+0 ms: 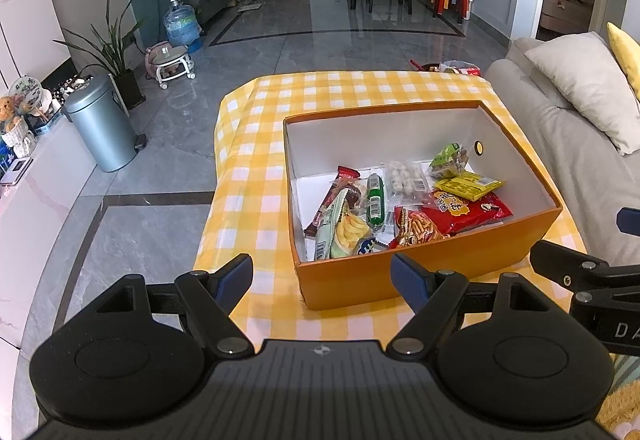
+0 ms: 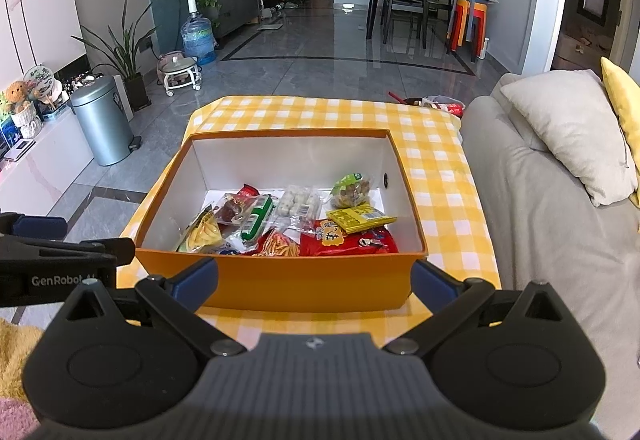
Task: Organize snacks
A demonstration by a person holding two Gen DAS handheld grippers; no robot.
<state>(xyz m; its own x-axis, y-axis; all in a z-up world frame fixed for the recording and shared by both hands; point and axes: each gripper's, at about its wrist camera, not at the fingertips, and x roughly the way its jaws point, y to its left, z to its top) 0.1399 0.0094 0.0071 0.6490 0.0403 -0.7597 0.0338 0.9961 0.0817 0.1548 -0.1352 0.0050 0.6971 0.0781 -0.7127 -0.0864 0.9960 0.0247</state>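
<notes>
An orange box [image 1: 432, 264] with a white inside stands on the yellow checked table; it also shows in the right wrist view [image 2: 280, 280]. Several snack packets lie in it: a red bag [image 1: 468, 212], a yellow packet [image 1: 468, 186], a green stick [image 1: 375, 200], a chips packet [image 1: 346, 232], and in the right wrist view the red bag [image 2: 352, 240] and yellow packet [image 2: 360, 218]. My left gripper [image 1: 322, 280] is open and empty, in front of the box's near left corner. My right gripper [image 2: 314, 278] is open and empty, straddling the box's near wall.
The checked tablecloth [image 1: 256, 176] covers a low table. A grey sofa [image 2: 540, 208] with cushions runs along the right. A metal bin [image 1: 102, 124] and plants stand left on the floor. More packets [image 1: 460, 70] lie at the table's far right corner.
</notes>
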